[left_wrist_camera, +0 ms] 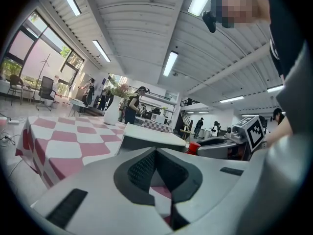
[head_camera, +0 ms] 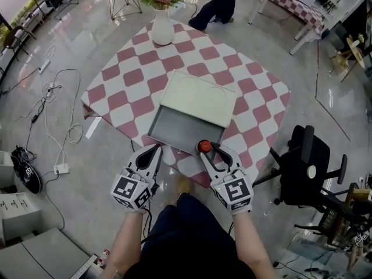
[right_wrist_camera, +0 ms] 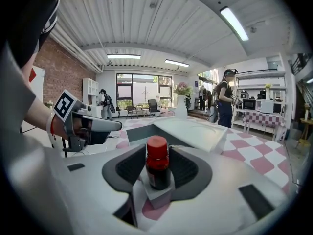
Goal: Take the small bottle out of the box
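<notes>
Checkered desk [head_camera: 125, 92] is taken up by box [head_camera: 192, 106] and vase [head_camera: 163, 28]; red-capped small bottle [head_camera: 204, 146] is flanked, unclamped, by parted right gripper [head_camera: 213, 151] fingers; left gripper [left_wrist_camera: 157, 171] fingers parted, empty

A white vase [head_camera: 163, 29] of flowers stands on the checkered table [head_camera: 133, 92].
</notes>
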The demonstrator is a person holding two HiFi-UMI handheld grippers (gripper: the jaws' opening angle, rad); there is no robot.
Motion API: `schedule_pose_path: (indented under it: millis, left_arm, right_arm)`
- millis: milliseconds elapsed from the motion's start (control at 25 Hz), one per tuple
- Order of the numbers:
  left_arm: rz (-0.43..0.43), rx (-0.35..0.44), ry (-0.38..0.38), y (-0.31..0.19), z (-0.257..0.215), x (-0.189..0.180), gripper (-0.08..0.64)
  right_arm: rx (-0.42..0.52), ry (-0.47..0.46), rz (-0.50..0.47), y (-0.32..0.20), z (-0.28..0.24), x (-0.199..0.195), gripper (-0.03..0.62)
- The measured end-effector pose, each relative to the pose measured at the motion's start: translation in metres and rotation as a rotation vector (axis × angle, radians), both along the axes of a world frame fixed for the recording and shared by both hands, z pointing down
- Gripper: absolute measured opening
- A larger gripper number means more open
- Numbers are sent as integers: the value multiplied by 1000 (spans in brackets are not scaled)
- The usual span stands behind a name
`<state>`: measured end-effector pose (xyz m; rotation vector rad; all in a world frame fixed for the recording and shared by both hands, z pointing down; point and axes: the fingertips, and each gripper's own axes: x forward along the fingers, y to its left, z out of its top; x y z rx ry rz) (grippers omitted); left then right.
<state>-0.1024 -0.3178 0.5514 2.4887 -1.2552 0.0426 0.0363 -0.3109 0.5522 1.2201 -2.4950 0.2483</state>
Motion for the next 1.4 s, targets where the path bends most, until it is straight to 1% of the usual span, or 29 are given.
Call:
schedule_pose_path:
  millis: [240,560,880,1160,1400]
  left_arm:
    - [-17,-12,14,-4,2,-5,12]
    - [-24,-25,4,-1,7,-10,12]
    - [-37,-26,-4,1,9,-15,12]
    - [-53,-24,-6,4,8,-20,12]
    - [-62,-10,-6,6,-2,-23,12]
  right_arm:
    - [6,19,-9,-6,3,-6,152]
    - [3,45,-17,-10,7,-8,152]
    - [8,49,-44,-13,8,-17,159]
    - [13,38,-27,-15,7,-12,155]
    - [16,-22,0,-17,-4,-7,153]
